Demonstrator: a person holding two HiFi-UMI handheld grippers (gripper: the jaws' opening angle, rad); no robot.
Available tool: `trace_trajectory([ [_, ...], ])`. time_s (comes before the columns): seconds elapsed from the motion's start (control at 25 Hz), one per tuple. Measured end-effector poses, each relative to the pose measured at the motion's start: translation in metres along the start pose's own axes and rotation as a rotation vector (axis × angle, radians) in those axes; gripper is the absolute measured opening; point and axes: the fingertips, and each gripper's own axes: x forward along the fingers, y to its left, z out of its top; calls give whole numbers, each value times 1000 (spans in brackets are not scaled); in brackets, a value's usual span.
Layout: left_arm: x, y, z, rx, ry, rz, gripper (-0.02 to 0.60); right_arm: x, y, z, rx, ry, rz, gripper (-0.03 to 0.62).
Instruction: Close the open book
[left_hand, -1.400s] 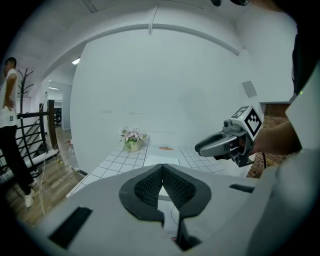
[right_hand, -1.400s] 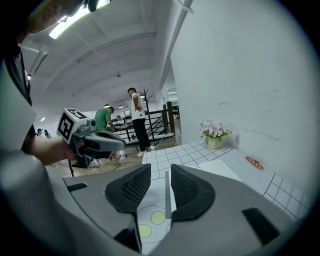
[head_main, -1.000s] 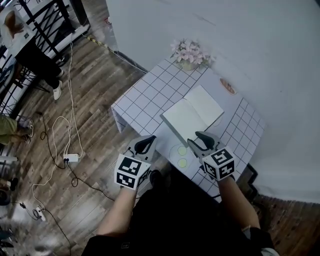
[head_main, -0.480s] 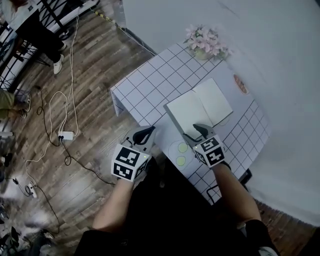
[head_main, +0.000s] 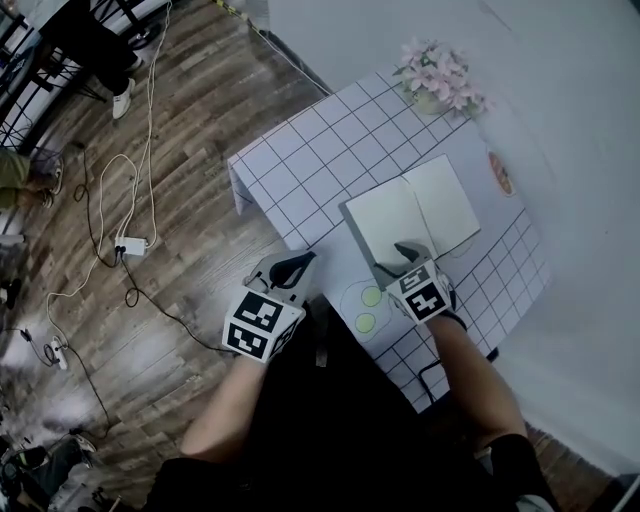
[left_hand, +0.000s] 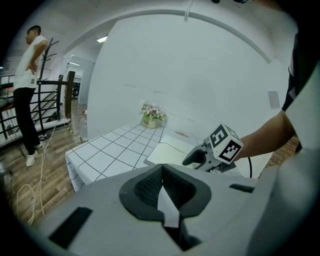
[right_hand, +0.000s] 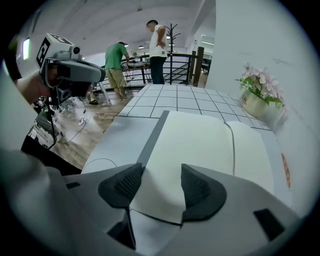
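Note:
An open book with blank cream pages lies flat on the grid-patterned table. My right gripper points steeply down over the book's near corner. Its jaws are opening, and in the right gripper view the near page shows between the pads, which do not press on it. My left gripper hangs at the table's near edge, left of the book, with its pads together and nothing in them. In the left gripper view, the book and the right gripper lie ahead to the right.
A pot of pink flowers stands at the table's far corner by the white wall. A small orange item lies beyond the book. Two pale green circles mark the cloth near me. Cables and a power strip lie on the wooden floor, with people standing at the left.
My right gripper has come down onto the book's near corner and its jaws stand wider. The left gripper has sunk a little beside the table edge.

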Motion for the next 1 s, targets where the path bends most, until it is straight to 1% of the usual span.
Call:
trace_trajectory([
  [0.16, 0, 6, -3, -19, 0, 0, 9, 1, 4, 0, 13, 16, 5, 244],
  [0.24, 1, 6, -3, -21, -2, -7, 9, 2, 7, 0, 27, 23, 18, 264],
  [0.36, 3, 5, -2, -15, -4, -22, 9, 3, 6, 0, -2, 58, 5, 268],
  [0.44, 4, 4, 0, -10, -8, -30, 9, 3, 3, -1, -21, 73, 3, 262],
  [0.48, 4, 4, 1, -8, -10, -33, 9, 3, 2, -1, -28, 74, 7, 247],
  [0.6, 0, 2, 3, -2, -14, -37, 9, 2, 1, 0, -34, 69, 28, 242],
  [0.68, -5, 1, 3, -1, -16, -36, 9, 1, 2, -1, -28, 64, 55, 239],
  [0.88, -15, 1, 11, 11, -27, -29, 9, -3, 0, 0, 57, 30, 165, 222],
  [1.0, -19, 2, 14, 15, -34, -23, 9, -5, 1, 1, 64, 20, 202, 201],
])
